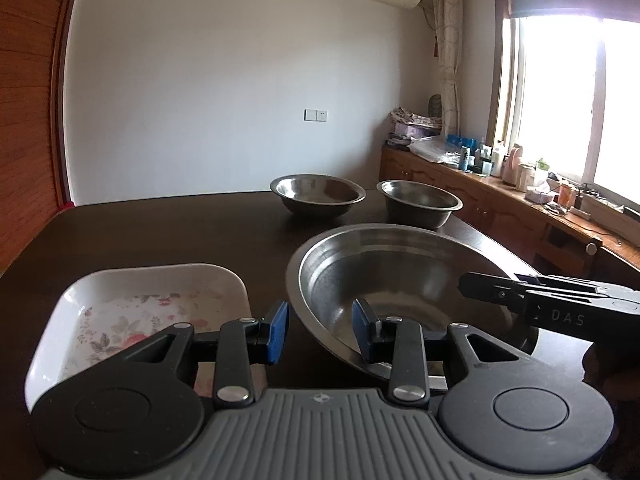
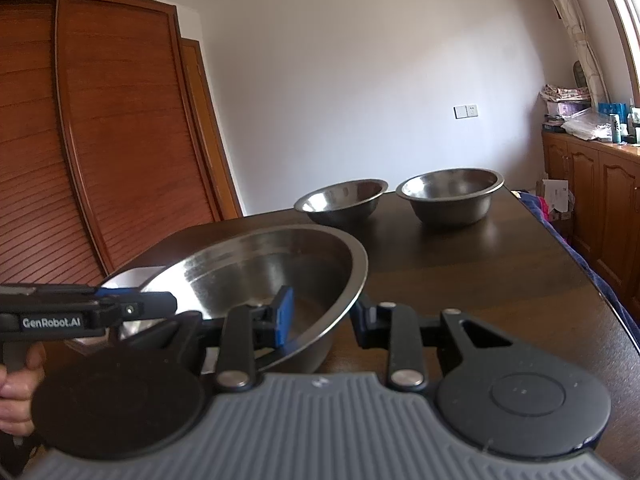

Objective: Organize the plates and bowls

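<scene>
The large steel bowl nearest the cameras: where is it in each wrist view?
Left wrist: the large steel bowl fills the centre-right, beside the white floral dish.
Right wrist: it sits centre-left, tilted.
Shared landmark: the wall socket behind the two small bowls.

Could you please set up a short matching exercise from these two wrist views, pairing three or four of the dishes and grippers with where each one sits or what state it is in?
Things:
1. large steel bowl
2. white floral dish
3. two small steel bowls
4. left gripper

Places or states:
A. at the far end of the dark table
B. open, its jaws straddling a rim
C. tilted, its rim between both grippers' fingers
D. flat on the table, nearest the left edge

Pairs: 1-C, 2-D, 3-A, 4-B
</scene>
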Tool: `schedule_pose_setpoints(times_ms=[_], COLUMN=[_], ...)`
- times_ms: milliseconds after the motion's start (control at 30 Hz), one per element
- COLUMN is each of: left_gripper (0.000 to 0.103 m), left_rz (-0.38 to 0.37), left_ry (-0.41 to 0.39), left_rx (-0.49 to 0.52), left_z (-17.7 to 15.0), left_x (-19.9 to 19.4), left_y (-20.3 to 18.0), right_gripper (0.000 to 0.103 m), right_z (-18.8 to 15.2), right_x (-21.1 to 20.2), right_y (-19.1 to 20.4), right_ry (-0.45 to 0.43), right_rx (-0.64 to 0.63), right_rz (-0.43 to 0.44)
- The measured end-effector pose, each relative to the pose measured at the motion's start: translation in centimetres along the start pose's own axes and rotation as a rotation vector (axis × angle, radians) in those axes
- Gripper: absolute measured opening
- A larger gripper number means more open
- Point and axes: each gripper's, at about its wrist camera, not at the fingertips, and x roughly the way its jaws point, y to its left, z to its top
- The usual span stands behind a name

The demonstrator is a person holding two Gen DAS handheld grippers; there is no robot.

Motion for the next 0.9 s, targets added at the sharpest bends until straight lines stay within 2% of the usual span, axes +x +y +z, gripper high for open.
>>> schedule_pose_setpoints(times_ms=[300, 400, 900], left_gripper=[0.065, 0.065, 0.066], left_rz=[0.035, 0.041, 0.073], left_ry=[-0.016, -0.02, -0.05], left_rx=[0.012, 0.011, 0.021], left_z=[0.1, 0.0, 0.8], left_x=[-0.1, -0.4, -2.2], left_y=[0.2, 0.4, 1.3], right_gripper=[0.034, 0.043, 0.044], right_z=[0.2, 0.4, 1.9], right_x=[-0.6, -1.1, -3.2], right_y=[0.0, 0.0, 0.6], right_ry=[-0.024, -0.049, -0.1], right_rx=[-0.002, -0.017, -0.096], right_rz=[-0.023, -0.044, -0.077])
